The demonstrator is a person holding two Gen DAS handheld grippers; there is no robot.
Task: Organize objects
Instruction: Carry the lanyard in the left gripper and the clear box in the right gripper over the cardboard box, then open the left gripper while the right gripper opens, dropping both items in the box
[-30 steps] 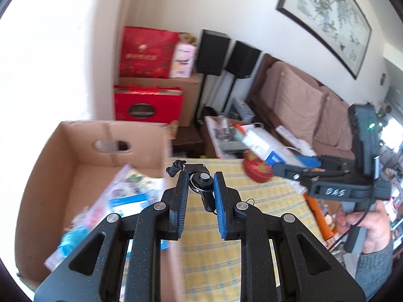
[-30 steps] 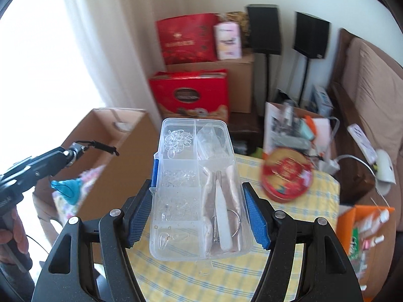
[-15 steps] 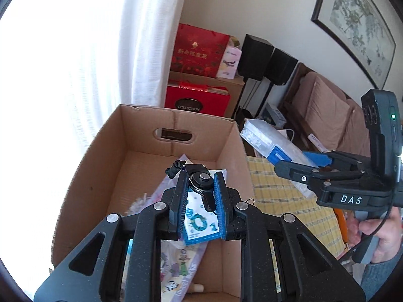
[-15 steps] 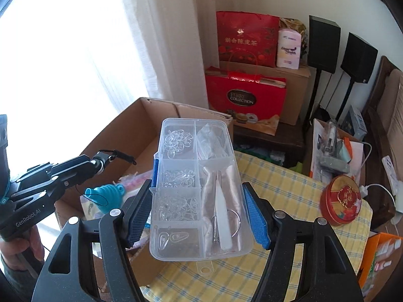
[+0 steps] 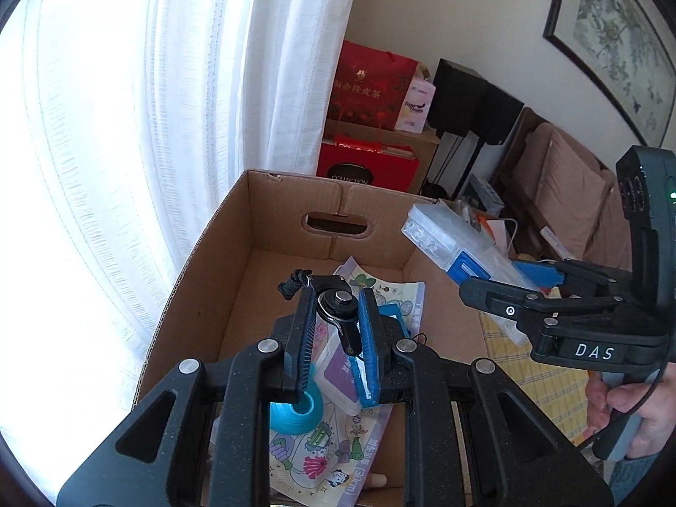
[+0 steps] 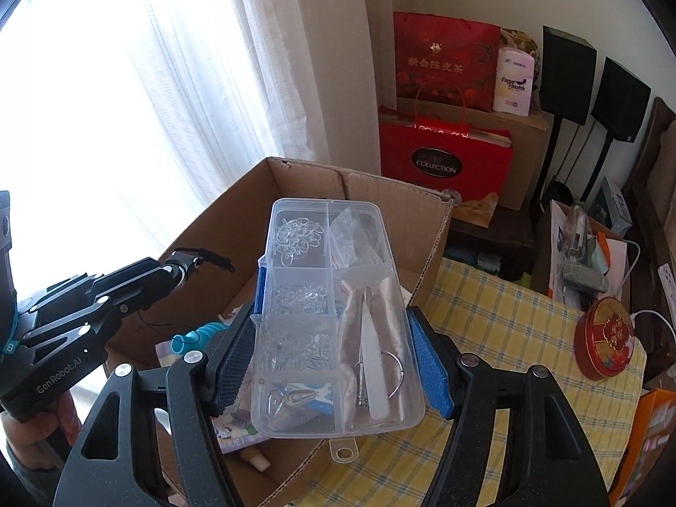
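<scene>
The cardboard box (image 5: 295, 228) sits open by the curtain, its right wall against the edge of the yellow checked table (image 6: 498, 325). That is where I judge both my loads belong.

My right tongs (image 6: 333, 363) are clenched on the long sides of the clear compartment case (image 6: 333, 308), which hangs level above the box's near right corner, partly over the tablecloth. To set it down well I would carry it further over the box's right wall, keep it flat so the beads and tools stay in their cells, and lower it onto the printed sheet (image 5: 338, 443) before letting go.

My left tongs (image 5: 336, 329) grip a small black clip with a cord loop (image 5: 338, 304), held over the middle of the box, above the teal funnel (image 5: 295, 414) and a purple card pack (image 5: 338, 372). I would drop low toward the bare floor by the left wall, then release.
</scene>
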